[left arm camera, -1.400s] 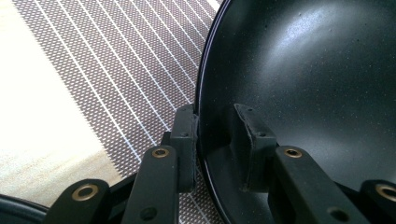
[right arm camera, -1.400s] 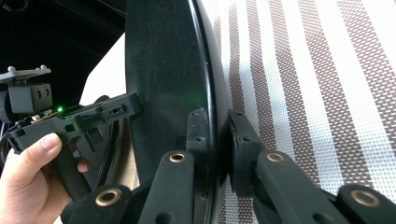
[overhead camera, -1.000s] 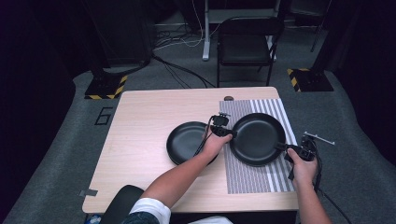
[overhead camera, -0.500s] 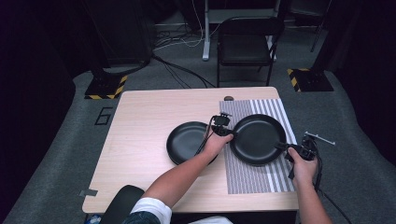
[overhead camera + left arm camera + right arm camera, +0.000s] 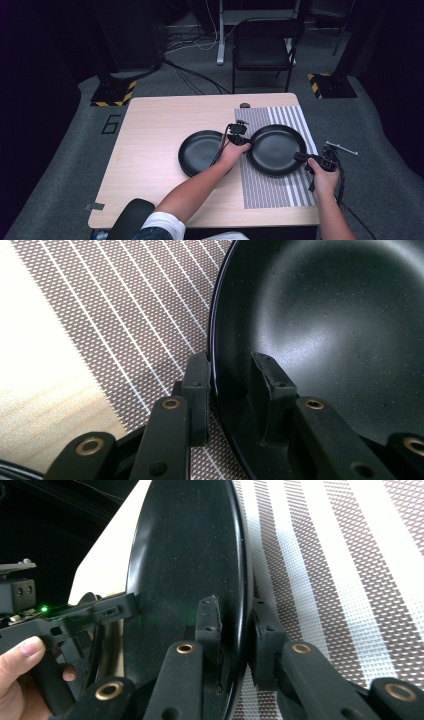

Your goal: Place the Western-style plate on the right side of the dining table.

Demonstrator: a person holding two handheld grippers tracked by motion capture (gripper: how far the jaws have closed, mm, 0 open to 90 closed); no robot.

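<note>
Both grippers grasp the round black matte plate (image 5: 276, 149) by opposite rims over the striped woven placemat (image 5: 270, 192): left gripper (image 5: 231, 390) fingers straddle its edge, right gripper (image 5: 235, 645) fingers have just eased slightly. Loosening further could let that side slip and drop onto the worktop (image 5: 150, 135).

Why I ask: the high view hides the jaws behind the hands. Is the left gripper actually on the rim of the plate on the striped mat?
Observer: Yes. The left gripper straddles the rim of the plate, one jaw inside it and one outside over the mat. Whether they press, I cannot tell.
Operator: And the right one?
Observer: The right gripper is shut on the far side of the rim, a pad on each face.
Operator: Any indicator lit on the left gripper?
Observer: Yes, the right gripper view shows a green light glowing on its body, across the plate.
</note>
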